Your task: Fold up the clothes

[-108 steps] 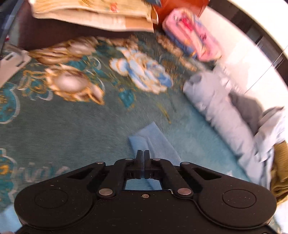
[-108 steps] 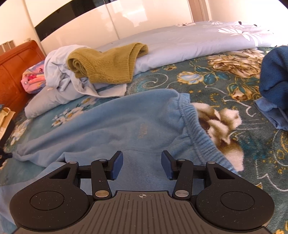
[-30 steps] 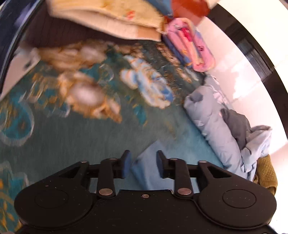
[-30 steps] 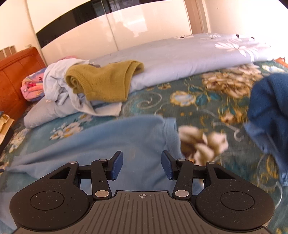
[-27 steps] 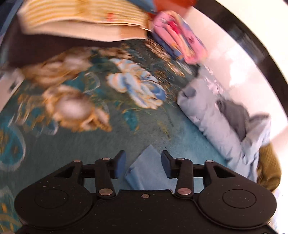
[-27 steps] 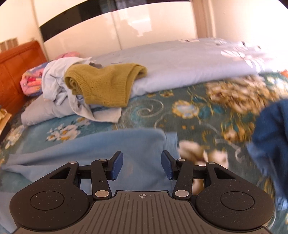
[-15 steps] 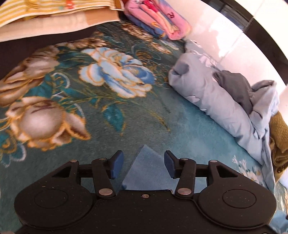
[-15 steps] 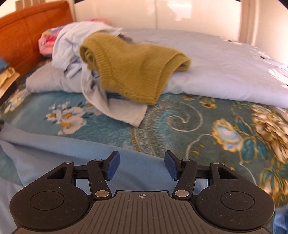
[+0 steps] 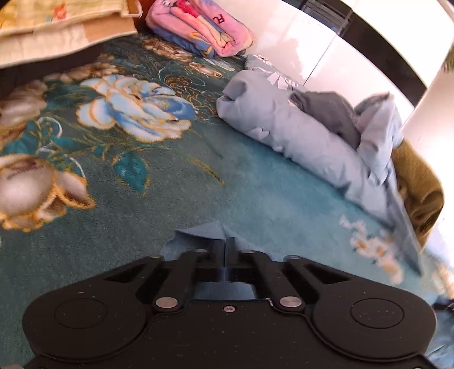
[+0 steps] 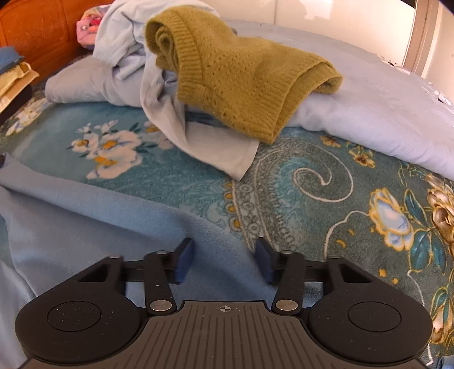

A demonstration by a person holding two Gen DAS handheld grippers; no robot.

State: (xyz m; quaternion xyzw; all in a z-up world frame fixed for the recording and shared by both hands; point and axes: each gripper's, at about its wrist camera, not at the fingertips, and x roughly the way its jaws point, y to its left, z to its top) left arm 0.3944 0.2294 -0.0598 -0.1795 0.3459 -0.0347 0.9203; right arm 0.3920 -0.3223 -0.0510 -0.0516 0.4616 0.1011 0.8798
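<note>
A light blue garment (image 10: 85, 227) lies spread on the teal floral bed cover (image 10: 312, 193). In the left wrist view one pointed corner of the light blue garment (image 9: 195, 234) sticks out from under my left gripper (image 9: 226, 247), which is shut on it, and the cloth puckers around the tips. My right gripper (image 10: 224, 257) hangs low over the garment's far edge. Its blue-padded fingers (image 10: 184, 261) stand apart and are closing, with the cloth edge between them and the pads clear of it.
An olive knitted sweater (image 10: 235, 73) and pale grey-blue clothes (image 10: 159, 93) lie heaped on a rolled light blue quilt (image 9: 298, 136) along the far side. A pink blanket (image 9: 198, 25) and folded yellow bedding (image 9: 56, 25) sit by the orange headboard (image 10: 42, 28).
My left jaws have snapped shut on the garment's corner, which lay loose between them before. The right gripper has swung over and down toward the garment's far edge.
</note>
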